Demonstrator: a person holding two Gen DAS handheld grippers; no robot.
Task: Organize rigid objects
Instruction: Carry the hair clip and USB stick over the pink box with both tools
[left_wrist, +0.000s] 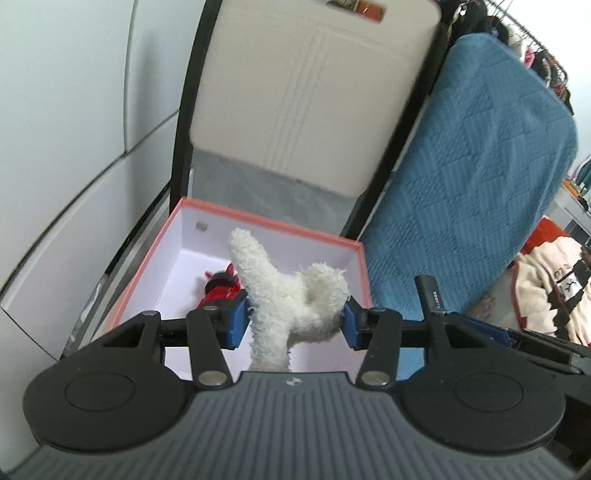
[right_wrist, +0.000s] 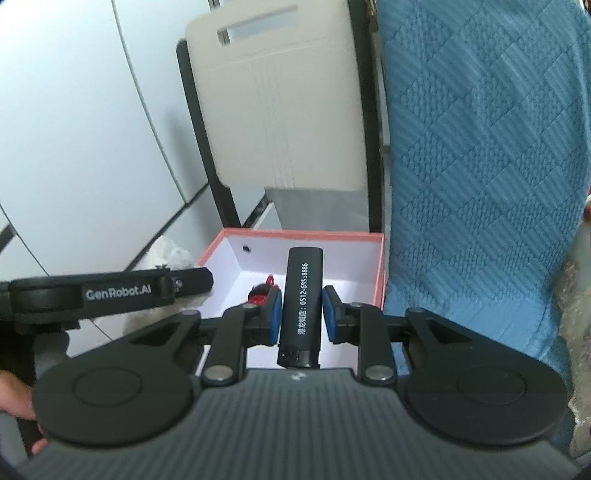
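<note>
Holding both grippers over the box (left_wrist: 155, 266), we carry a load in each. Our left gripper (left_wrist: 293, 323) is about half open, its pads pressed into a white plush toy (left_wrist: 284, 291); our right gripper (right_wrist: 301, 312) is nearly closed around a black lighter (right_wrist: 301, 302), which stands lengthwise between the pads, above the box interior. A small red item (left_wrist: 219, 290) already lies on the box floor. We see two risks: the lighter, smooth and narrow, could slide through the pads if we tilt further, and the plush could spring free or catch the box rim. With both grippers side by side, they might knock together.
</note>
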